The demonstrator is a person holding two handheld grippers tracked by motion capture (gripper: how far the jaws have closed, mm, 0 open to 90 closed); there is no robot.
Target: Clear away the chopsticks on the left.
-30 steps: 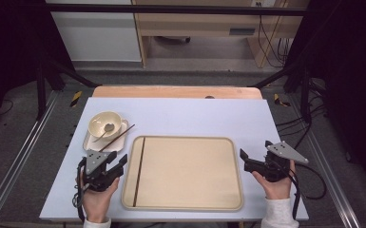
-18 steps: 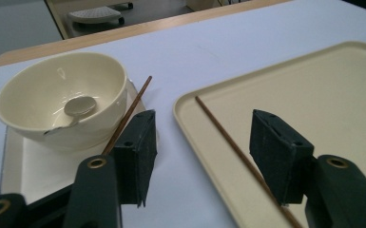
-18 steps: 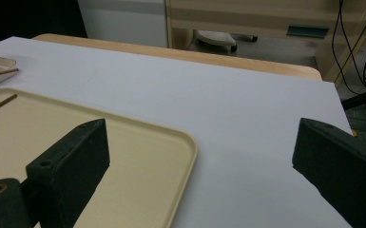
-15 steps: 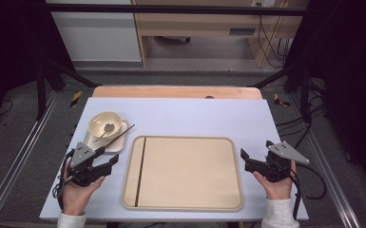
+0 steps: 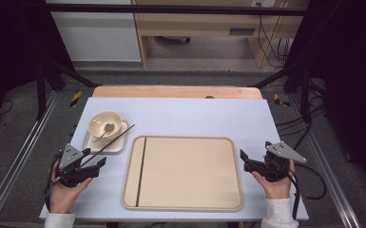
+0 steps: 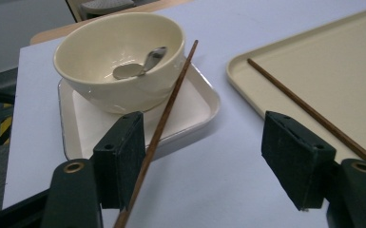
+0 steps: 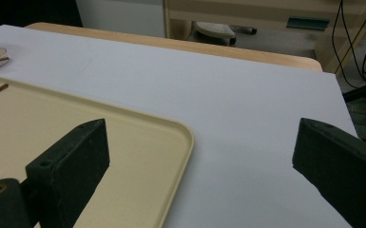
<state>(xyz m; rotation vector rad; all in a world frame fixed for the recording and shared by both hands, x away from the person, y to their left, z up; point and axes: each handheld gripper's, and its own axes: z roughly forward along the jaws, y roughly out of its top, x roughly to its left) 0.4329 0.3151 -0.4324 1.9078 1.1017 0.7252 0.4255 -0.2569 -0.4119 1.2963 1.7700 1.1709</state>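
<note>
Table point(image 5: 195, 114) under pale blue cover, grey floor point(image 5: 19, 142).

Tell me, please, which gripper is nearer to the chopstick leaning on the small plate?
The left. The left gripper sits at the chopstick's near end, its open jaws around it, pads not pressing. The right gripper rests beyond the far side of the tray.

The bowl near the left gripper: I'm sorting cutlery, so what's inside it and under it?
Inside the bowl lies a metal spoon. Under it sits a small white tray; the tray's surface beneath the bowl is hidden.
</note>
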